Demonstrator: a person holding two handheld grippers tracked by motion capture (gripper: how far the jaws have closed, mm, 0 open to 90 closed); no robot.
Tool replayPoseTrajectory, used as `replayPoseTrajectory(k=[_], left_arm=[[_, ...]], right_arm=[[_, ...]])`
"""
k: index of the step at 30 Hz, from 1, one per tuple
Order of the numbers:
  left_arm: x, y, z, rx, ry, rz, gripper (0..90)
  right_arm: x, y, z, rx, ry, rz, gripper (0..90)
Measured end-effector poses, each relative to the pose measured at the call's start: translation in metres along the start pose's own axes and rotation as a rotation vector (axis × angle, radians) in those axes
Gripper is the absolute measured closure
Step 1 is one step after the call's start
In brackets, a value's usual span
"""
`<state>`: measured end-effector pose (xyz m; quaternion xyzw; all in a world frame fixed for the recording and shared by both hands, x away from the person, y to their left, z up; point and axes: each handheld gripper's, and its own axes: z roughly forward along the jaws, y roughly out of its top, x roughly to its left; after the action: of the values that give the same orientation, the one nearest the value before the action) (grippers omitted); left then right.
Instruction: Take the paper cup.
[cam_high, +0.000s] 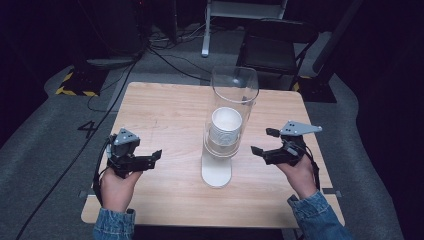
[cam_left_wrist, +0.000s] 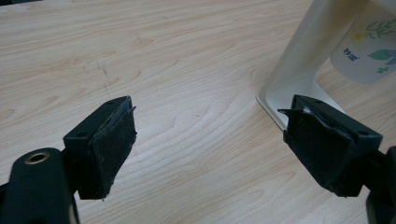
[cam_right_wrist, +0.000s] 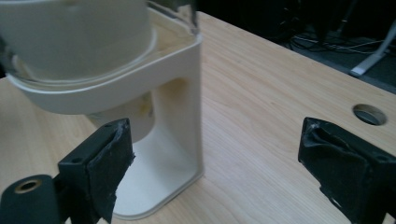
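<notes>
The dispenser (cam_high: 220, 145) stands upright near the middle of the table (cam_high: 165, 105), its long axis vertical: a clear tube (cam_high: 234, 90) on a white stand (cam_high: 216, 172), with a stack of cups (cam_high: 225, 125) inside the tube; the lowest cup (cam_right_wrist: 135, 116) hangs out beneath the collar, in the open hollow of the stand. The left gripper (cam_high: 150, 159) sits to the dispenser's left and the right gripper (cam_high: 264, 142) to its right, each apart from it and low over the wood; both have jaws spread wide and hold nothing.

The relation that counts is sideways: from either gripper the stand lies inward, toward the table's centre. In the left gripper view the stand's foot (cam_left_wrist: 280, 100) lies ahead and to the right, the printed cup (cam_left_wrist: 373, 56) above it; in the right gripper view the stand's wall (cam_right_wrist: 187, 102) lies ahead and to the left, with a table hole (cam_right_wrist: 369, 114) off to the right. From the high view the right gripper seems the nearer, though the angle makes that hard to judge; its path to the hanging cup would be a short inward reach with jaws level.
</notes>
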<state>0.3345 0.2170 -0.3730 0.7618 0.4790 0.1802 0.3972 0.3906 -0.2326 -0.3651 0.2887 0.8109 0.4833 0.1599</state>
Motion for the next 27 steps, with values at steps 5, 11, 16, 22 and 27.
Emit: replayPoseTrajectory(k=[5,11,16,22,27], left_arm=[[-0.001,0.0,0.002,0.005,-0.007,0.001,16.6],[-0.001,-0.001,0.003,0.014,-0.015,0.001,16.6],[-0.004,-0.001,0.005,0.017,-0.015,0.006,16.6],[-0.003,-0.002,0.007,0.025,-0.011,0.007,16.7],[-0.005,-0.003,0.011,0.035,-0.013,0.006,16.7]], right_arm=[[0.013,0.001,0.011,0.012,0.071,-0.005,9.5],[0.025,0.0,0.027,0.037,0.119,-0.022,7.0],[0.037,-0.002,0.044,0.045,0.174,-0.041,4.1],[0.041,-0.004,0.064,0.027,0.211,-0.051,4.2],[0.043,-0.006,0.076,0.008,0.218,-0.054,5.6]])
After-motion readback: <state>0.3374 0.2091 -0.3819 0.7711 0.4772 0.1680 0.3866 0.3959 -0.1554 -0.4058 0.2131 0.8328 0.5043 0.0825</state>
